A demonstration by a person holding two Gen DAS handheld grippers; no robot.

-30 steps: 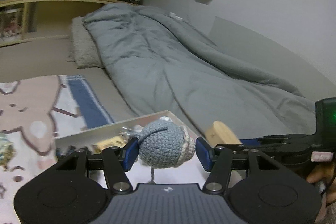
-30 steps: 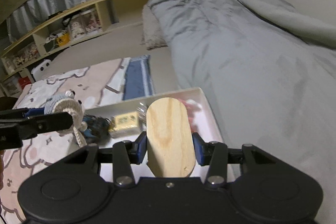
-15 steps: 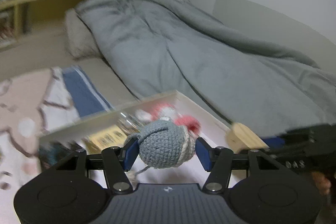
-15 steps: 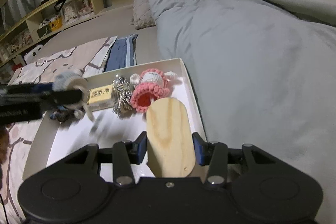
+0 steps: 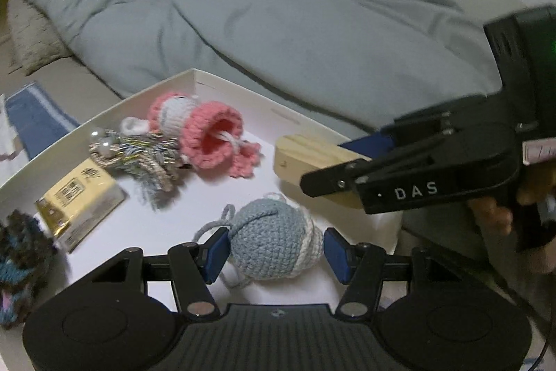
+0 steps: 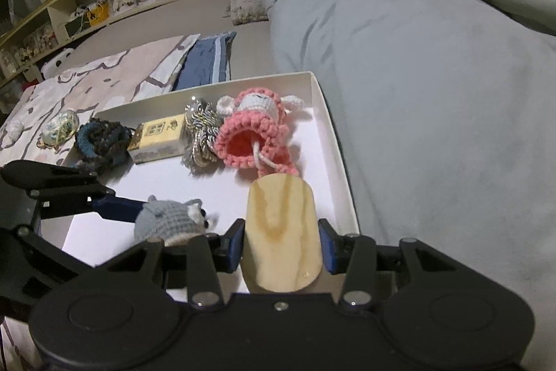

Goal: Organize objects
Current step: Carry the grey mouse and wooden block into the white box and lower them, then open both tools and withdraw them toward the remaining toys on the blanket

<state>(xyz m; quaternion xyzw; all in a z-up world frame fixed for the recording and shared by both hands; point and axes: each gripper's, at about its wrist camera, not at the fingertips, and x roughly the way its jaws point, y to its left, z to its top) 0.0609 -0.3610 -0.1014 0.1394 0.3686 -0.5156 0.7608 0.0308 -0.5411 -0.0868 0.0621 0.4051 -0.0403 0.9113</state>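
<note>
In the white tray (image 6: 333, 131) on the bed, from left to right, lie a dark blue-brown crochet piece (image 6: 102, 139), a small yellow box (image 6: 158, 136) with printing too small to read, a silver-and-blue tassel bundle (image 6: 201, 134) and a pink crochet doll (image 6: 253, 127) on its side, open skirt toward the cameras. Nearer, the left gripper (image 5: 276, 249) has its fingers clamped on a blue-grey crochet mouse (image 5: 274, 240) with a cream belly, low over the tray floor; its face is turned away in the left wrist view. The right gripper (image 6: 281, 246) grips a pale wooden oval block (image 6: 281, 232) over the tray's right side; the block's near end is hidden behind the gripper body. A grey duvet (image 6: 434, 40) fills the right
</note>
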